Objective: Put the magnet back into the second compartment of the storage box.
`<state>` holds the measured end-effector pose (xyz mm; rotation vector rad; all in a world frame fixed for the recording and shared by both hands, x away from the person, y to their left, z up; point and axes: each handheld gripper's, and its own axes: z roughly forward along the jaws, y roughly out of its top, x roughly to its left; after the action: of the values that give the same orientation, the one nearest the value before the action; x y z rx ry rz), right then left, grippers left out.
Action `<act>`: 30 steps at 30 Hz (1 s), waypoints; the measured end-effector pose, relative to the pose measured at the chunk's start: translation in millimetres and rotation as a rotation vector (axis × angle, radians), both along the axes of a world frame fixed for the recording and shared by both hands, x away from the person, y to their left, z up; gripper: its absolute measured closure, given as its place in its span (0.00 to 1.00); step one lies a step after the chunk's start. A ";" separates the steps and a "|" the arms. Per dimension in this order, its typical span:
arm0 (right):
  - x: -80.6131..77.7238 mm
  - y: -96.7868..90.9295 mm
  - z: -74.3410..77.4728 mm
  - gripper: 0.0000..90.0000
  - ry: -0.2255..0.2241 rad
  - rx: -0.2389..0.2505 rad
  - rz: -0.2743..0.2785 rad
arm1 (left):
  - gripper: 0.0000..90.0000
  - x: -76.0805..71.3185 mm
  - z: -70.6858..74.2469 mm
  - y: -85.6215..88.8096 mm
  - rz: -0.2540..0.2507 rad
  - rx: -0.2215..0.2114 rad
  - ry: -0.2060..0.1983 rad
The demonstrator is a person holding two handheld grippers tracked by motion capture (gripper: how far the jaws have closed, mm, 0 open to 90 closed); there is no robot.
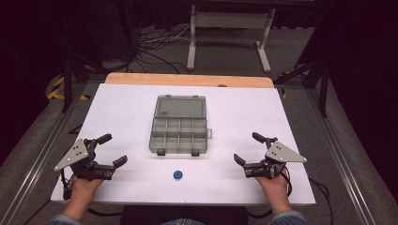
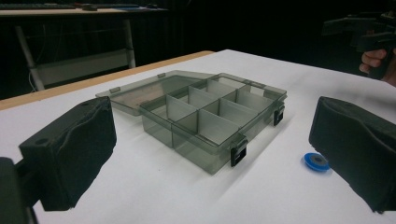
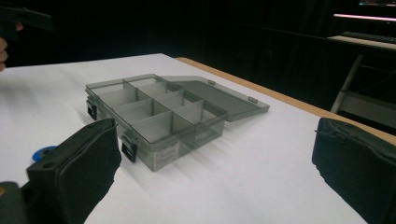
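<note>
A smoky grey compartment box [image 1: 179,135] lies in the middle of the white table, its lid [image 1: 180,107] folded flat behind it and its several compartments bare. A small blue round part [image 1: 178,175] rests on the table in front of the box. My left gripper [image 1: 115,150] hovers at the table's near left, open, nothing between its jaws. My right gripper [image 1: 247,148] mirrors it at the near right, also open. The box [image 2: 212,117] and blue part [image 2: 316,161] appear in the left gripper view; the box [image 3: 156,115] and a sliver of blue part [image 3: 43,151] appear in the right gripper view.
The white table top [image 1: 122,112] has a wooden strip [image 1: 187,80] along its far edge. Beyond it stand a white desk frame [image 1: 228,33] and cables on a dark floor. Bare white surface surrounds the box on all sides.
</note>
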<state>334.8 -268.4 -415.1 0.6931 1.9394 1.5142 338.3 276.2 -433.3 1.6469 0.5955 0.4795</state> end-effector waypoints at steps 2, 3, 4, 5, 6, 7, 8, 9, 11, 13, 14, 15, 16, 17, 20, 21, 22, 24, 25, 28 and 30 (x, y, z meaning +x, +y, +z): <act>0.1 -0.4 -0.1 0.02 0.002 -0.003 0.002 | 0.02 -0.4 0.8 -0.8 -0.003 0.008 -0.010; 0.3 -1.0 -0.1 0.02 0.003 0.006 0.003 | 0.02 -0.5 0.9 -1.0 -0.004 0.009 -0.011; 0.4 -1.4 0.1 0.02 0.004 0.011 0.004 | 0.02 -1.0 0.7 -1.7 -0.004 0.001 -0.004; 0.4 -1.5 0.3 0.02 0.003 0.011 0.003 | 0.02 -1.0 1.0 -1.6 -0.003 0.003 -0.002; 0.5 -1.3 0.3 0.02 0.002 0.008 0.003 | 0.02 -0.8 0.9 -1.3 0.000 0.004 -0.005; 0.5 -0.9 0.4 0.02 0.004 0.005 0.004 | 0.02 -0.4 1.0 -0.8 0.000 0.010 -0.008; 0.6 -0.7 0.5 0.02 0.004 0.004 0.007 | 0.02 -0.5 0.7 -0.9 0.001 0.008 -0.002; 0.8 -0.1 0.7 0.02 0.000 0.001 0.011 | 0.02 -0.3 0.8 -0.8 0.000 0.011 0.002; 0.1 1.2 0.9 0.02 0.001 -0.005 0.011 | 0.02 -0.1 0.9 -1.2 0.003 0.006 0.003; -0.1 1.5 1.0 0.02 0.001 -0.004 0.015 | 0.02 -0.6 1.8 -1.8 -0.002 0.015 0.002; -0.3 1.4 1.2 0.02 0.001 -0.004 0.015 | 0.02 -0.3 1.6 -2.6 -0.001 0.013 0.002; -0.4 1.1 1.5 0.02 0.002 0.000 0.016 | 0.02 0.2 1.5 -3.0 -0.002 0.014 0.005; -0.3 0.7 1.7 0.02 0.005 0.005 0.020 | 0.02 0.4 1.6 -3.0 -0.004 0.016 0.011; 0.2 0.3 1.8 0.02 0.004 0.010 0.026 | 0.02 0.7 1.4 -3.5 -0.003 0.013 0.015; 0.1 -0.2 2.1 0.02 0.007 0.019 0.031 | 0.02 1.3 2.7 -4.6 -0.006 0.016 0.017; -0.2 -0.1 2.3 0.02 0.010 0.017 0.029 | 0.02 1.0 3.1 -5.4 -0.008 0.013 0.024; -0.3 0.0 2.4 0.02 0.011 0.016 0.028 | 0.02 1.6 4.0 -6.7 -0.012 0.014 0.027; -0.4 0.5 2.5 0.02 0.010 0.017 0.029 | 0.03 3.2 5.3 -9.8 -0.020 0.009 0.046; -0.5 0.6 2.7 0.02 0.010 0.014 0.028 | 0.03 5.0 6.0 -10.9 -0.025 0.006 0.054; -0.9 0.7 3.2 0.02 0.007 0.007 0.029 | 0.03 8.3 7.5 -13.2 -0.032 -0.009 0.068; -0.8 0.4 3.6 0.02 0.002 0.004 0.029 | 0.03 10.4 9.7 -14.7 -0.041 -0.012 0.071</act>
<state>333.9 -268.0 -411.5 0.6710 1.9568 1.5354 348.7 261.5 -423.6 1.6668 0.6143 0.3883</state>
